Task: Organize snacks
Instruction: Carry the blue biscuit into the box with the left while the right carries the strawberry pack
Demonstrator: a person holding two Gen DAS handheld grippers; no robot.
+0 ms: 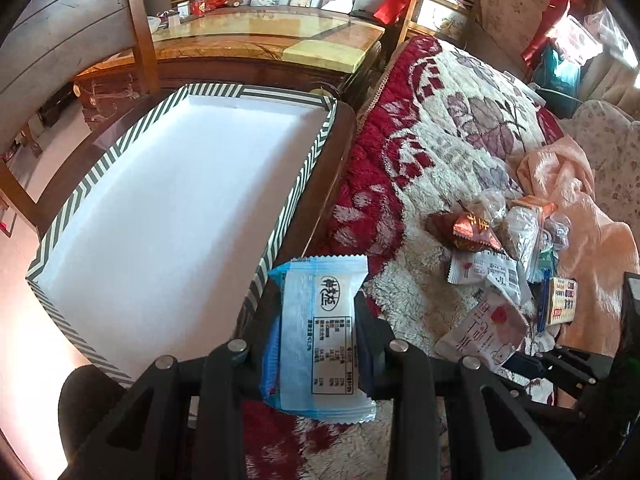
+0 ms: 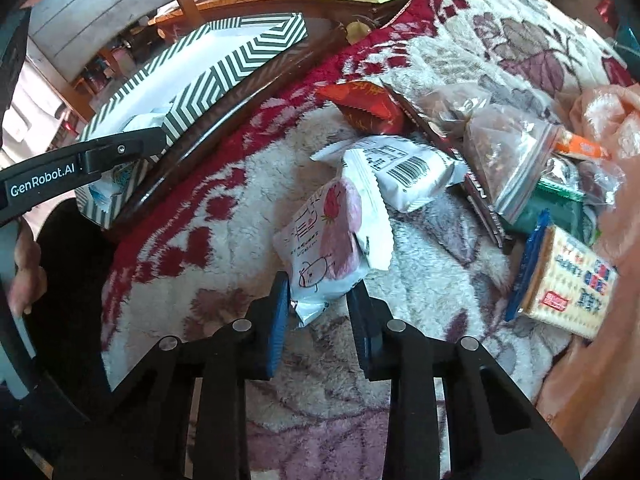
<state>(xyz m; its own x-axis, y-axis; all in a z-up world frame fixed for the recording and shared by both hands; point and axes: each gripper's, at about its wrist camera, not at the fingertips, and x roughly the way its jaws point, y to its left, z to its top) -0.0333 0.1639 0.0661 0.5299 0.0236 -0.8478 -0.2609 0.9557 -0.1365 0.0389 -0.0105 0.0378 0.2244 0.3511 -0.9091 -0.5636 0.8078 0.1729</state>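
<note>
Beside the blanket-covered bed (image 1: 460,128), one striped box (image 1: 280,208) is seen, its white floor bare as far as the left view shows. One loose heap of snacks (image 2: 460,168), too tangled to be counted, is left on the blanket. One blue-and-white packet (image 1: 320,332) is clamped in the left hand-held gripper (image 1: 316,344) near the box wall; it could be dropped outside if released early. One strawberry packet (image 2: 324,248) is pinched by its lower end in the right hand-held gripper (image 2: 320,312); so shallow a hold could slip.
</note>
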